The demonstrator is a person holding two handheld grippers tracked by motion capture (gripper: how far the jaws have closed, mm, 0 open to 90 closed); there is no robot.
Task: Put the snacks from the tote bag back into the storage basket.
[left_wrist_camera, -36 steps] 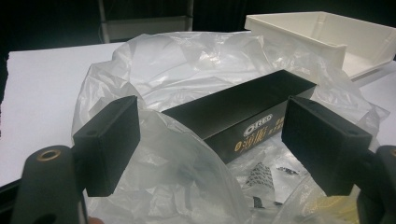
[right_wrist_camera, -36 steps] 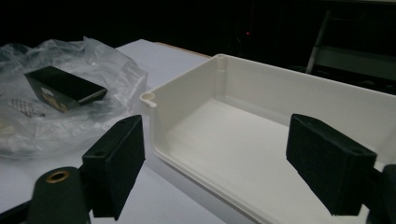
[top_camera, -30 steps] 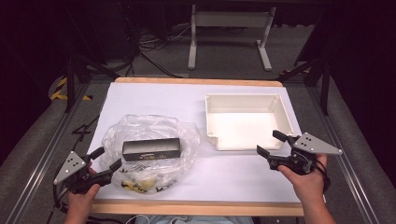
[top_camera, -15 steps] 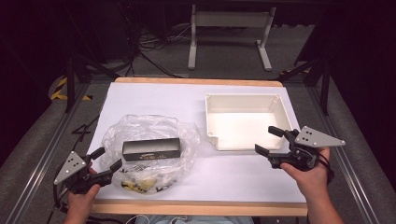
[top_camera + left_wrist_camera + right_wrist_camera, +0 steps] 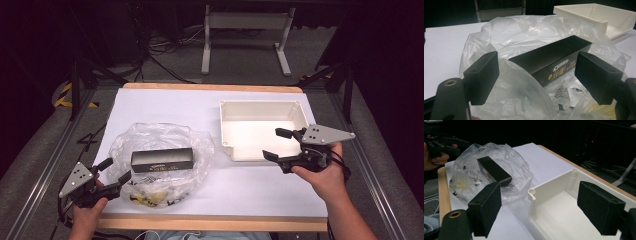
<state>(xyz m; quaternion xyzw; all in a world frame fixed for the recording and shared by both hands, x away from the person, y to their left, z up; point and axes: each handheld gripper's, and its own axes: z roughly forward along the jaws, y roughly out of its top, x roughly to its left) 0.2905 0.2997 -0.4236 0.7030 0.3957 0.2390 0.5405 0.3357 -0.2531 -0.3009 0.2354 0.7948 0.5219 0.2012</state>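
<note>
A black Oreo box [image 5: 161, 159] lies on top of a crumpled clear plastic bag [image 5: 150, 135] at the front left of the white table sheet. My left gripper [image 5: 116, 170] stands open at the bag's near left edge. In the left gripper view its jaws frame the box [image 5: 549, 56] without touching it. My right gripper [image 5: 276, 144] is open and empty, held above the near right corner of the white tray [image 5: 260, 103]. In the right gripper view the tray's corner [image 5: 532, 191] lies between the jaws, with the box [image 5: 492, 171] beyond.
Several snack packets [image 5: 150, 196] show through the bag under the box. The tray's inside [image 5: 255, 132] is bare. A wooden table edge [image 5: 210, 222] runs along the front. A metal stand [image 5: 245, 30] and cables sit on the dark floor behind the table.
My right gripper has risen and drifted slightly toward the tray, jaws unchanged. The left gripper, bag and box have stayed put.
</note>
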